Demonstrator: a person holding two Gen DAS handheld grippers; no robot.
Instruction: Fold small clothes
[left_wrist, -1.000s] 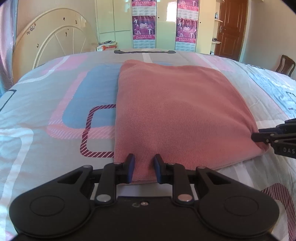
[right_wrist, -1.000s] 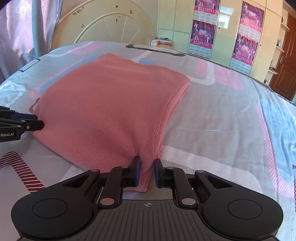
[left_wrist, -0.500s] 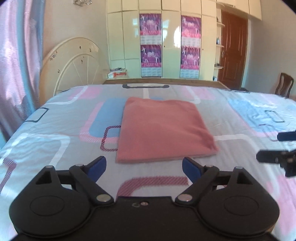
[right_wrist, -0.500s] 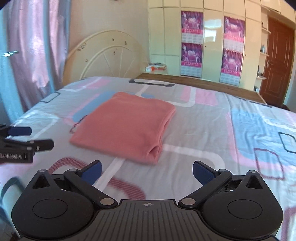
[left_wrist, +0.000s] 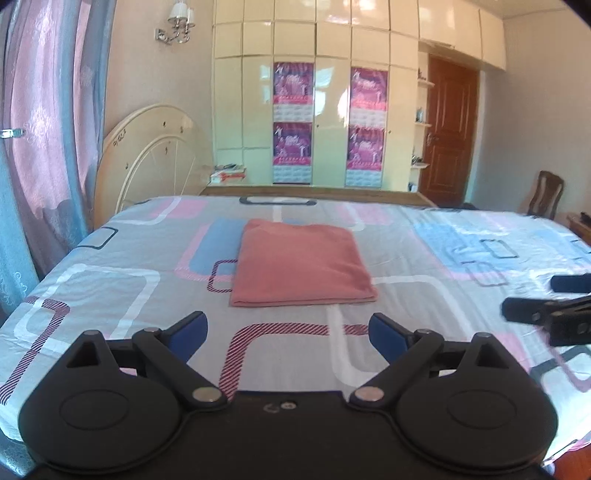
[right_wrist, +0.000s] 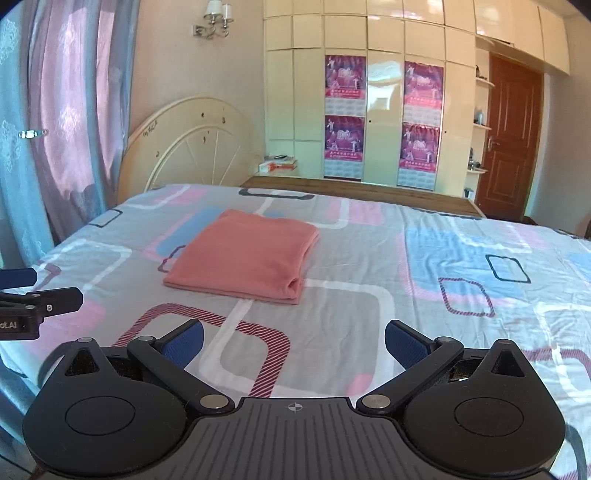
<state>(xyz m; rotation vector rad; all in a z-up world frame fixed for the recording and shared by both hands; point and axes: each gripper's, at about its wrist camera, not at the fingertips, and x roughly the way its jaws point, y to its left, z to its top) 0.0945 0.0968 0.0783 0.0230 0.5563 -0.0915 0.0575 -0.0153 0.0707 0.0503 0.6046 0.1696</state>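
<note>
A: Bed (left_wrist: 110, 295) first. Patterned sheet, taut, fills both views. Wardrobe (right_wrist: 384, 110) with posters along the far wall, door (left_wrist: 450, 129) to its right, curtain (right_wrist: 55, 129) on the left.

B: And the garment?

A: Pink folded cloth (left_wrist: 299, 269) lies flat on the sheet, left of the bed's middle, a tidy rectangle. Doubled edge faces the grippers; the right view shows stacked layers at the near right corner.

B: Grippers?

A: Left gripper (left_wrist: 288, 332): jaws have just been opening, now spread wide, nothing between them but sheet. Right gripper (right_wrist: 293, 339): likewise just opened, as wide as it goes, empty. Both well apart from the cloth, on the near side of it.

B: So the step in hand?

A: Judgement: release and retreat after the last fold. Doing it well means pulling away without snagging an edge, jaws kept wide so no pad drags the top layer.

B: Anything left to fix?

A: Near right corner looks slightly puffed. If another pass is wanted, come in low from the near edge, both together, and press rather than pinch. Otherwise I'd call the fold done.
</note>
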